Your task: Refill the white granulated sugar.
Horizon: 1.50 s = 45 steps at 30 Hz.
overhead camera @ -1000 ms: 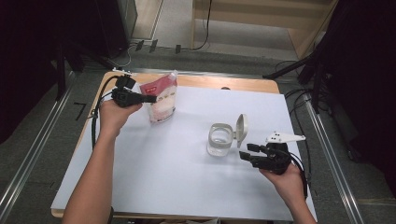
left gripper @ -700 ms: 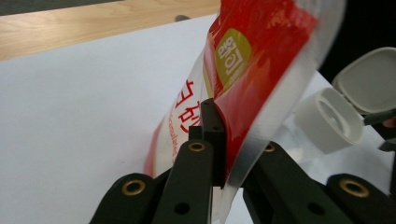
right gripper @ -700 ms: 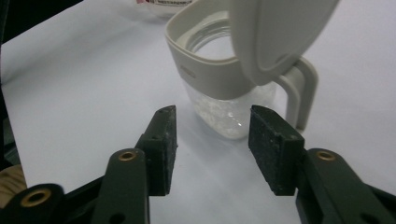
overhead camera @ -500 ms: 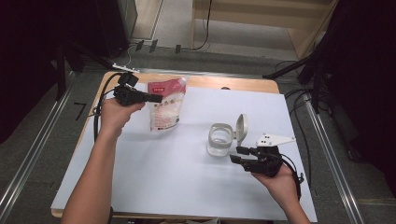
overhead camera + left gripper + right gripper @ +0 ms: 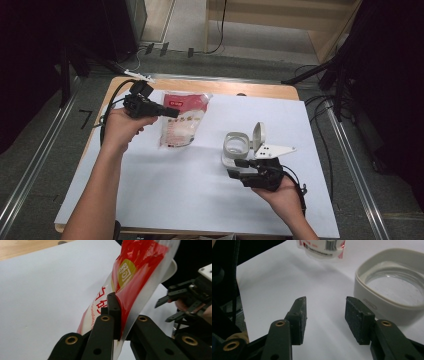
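- While the right gripper (image 5: pixel 239 168) hovers nearest the person, just in front of the container (image 5: pixel 236 148), its jaws have just been opening a little and stand partly apart with nothing between the pads (image 5: pixel 357 319); the right gripper view shows bare white sheet (image 5: pixel 165 195) under them.
- Since the container's hinged lid (image 5: pixel 258 136) stands up, the mouth is free. My judgement is that this gripper should take the pale rim (image 5: pixel 374 303) squarely and pin the container down before anything is tipped toward it.
- Farther back and to the left, the left gripper (image 5: pixel 172 113) is clamped on the red-and-clear bag (image 5: pixel 181 121), near the bag's top edge; the left gripper view shows the jaws pressed tight on the film (image 5: pixel 130 292).
- The bag hangs tilted above the sheet, well apart from the container.
- Carrying it over should go slowly, keeping the pinch high, so that the loose lower end does not swing and knock the lid.
- Beyond lies the wooden table edge (image 5: pixel 240 88).
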Motion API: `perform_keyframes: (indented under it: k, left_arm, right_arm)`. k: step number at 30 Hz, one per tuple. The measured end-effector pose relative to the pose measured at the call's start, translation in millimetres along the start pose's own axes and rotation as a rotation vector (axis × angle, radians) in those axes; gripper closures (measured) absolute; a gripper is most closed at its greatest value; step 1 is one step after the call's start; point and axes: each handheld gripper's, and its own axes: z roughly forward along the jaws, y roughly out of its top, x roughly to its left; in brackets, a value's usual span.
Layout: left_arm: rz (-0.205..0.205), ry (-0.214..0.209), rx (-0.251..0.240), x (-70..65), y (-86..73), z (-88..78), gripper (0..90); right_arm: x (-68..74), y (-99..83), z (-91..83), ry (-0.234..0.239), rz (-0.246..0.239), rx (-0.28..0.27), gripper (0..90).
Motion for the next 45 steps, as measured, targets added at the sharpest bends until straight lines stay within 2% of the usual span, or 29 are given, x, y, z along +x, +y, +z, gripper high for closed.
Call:
perform_keyframes:
  k: [6,11,12,13,14,16,19,22,24,26,28,34,36,41,42,43,44,45]
  left_arm:
    - [-0.012,-0.034,-0.009,-10.1,-0.5,-3.5,90.0]
    - [0.018,-0.033,-0.019,-14.9,-1.6,-6.8,90.0]
    - [0.023,-0.034,-0.016,-15.4,-1.8,-7.9,90.0]
    - [0.024,-0.029,-0.019,-15.8,-2.1,-8.3,90.0]
    - [0.021,-0.031,-0.016,-17.8,-2.4,-9.4,90.0]
    - [0.023,-0.030,-0.011,-19.5,-2.0,-10.1,90.0]
    - [0.013,-0.046,0.001,-23.6,-0.6,-11.3,90.0]
    - [0.024,-0.055,0.011,-27.9,1.3,-13.2,90.0]
    - [0.019,-0.058,0.014,-29.5,1.7,-13.8,90.0]
    - [0.024,-0.067,0.018,-32.6,2.1,-15.0,90.0]
    - [0.021,-0.076,0.025,-33.6,2.1,-14.9,90.0]
    - [0.030,-0.103,0.043,-39.8,3.5,-11.4,90.0]
    - [0.033,-0.114,0.041,-41.5,4.3,-12.0,90.0]
    - [0.019,-0.142,0.038,-43.5,5.0,-12.2,90.0]
    - [0.015,-0.160,0.040,-43.6,5.2,-12.3,89.9]
    - [0.015,-0.160,0.040,-43.6,5.2,-12.3,89.9]
    - [0.002,-0.187,0.037,-42.8,4.9,-11.2,90.0]
    - [0.002,-0.187,0.037,-42.8,4.9,-11.2,90.0]
  right_arm:
    - [7.2,10.4,19.4,-0.002,-0.035,-0.003,52.5]
    - [12.5,15.7,33.3,-0.006,-0.054,-0.005,52.0]
    - [15.3,17.7,40.9,-0.015,-0.058,-0.007,51.8]
    - [15.3,17.7,40.9,-0.015,-0.058,-0.007,51.8]
    - [17.0,20.2,48.3,-0.010,-0.030,0.004,51.9]
    - [18.2,21.8,53.7,-0.010,-0.011,0.013,51.9]
    - [20.2,23.4,62.8,-0.013,-0.012,0.008,51.6]
    - [22.8,25.4,73.7,-0.007,-0.001,0.008,52.0]
    - [24.3,25.5,77.9,-0.011,-0.002,0.006,52.2]
    - [30.5,26.8,93.4,-0.036,-0.038,0.024,51.8]
    - [30.6,26.9,101.8,-0.029,-0.033,0.026,51.7]
    - [25.1,21.7,122.9,-0.053,-0.005,0.032,52.2]
    - [23.0,20.2,127.0,-0.064,0.003,0.031,52.5]
    - [20.8,18.7,132.1,-0.081,-0.012,0.003,52.9]
    - [19.4,17.9,134.0,-0.073,-0.008,-0.003,54.9]
    - [19.4,17.9,134.0,-0.073,-0.008,-0.003,54.9]
    - [18.3,17.1,135.2,-0.080,-0.019,-0.007,54.9]
    - [18.3,17.1,135.2,-0.080,-0.019,-0.007,54.9]
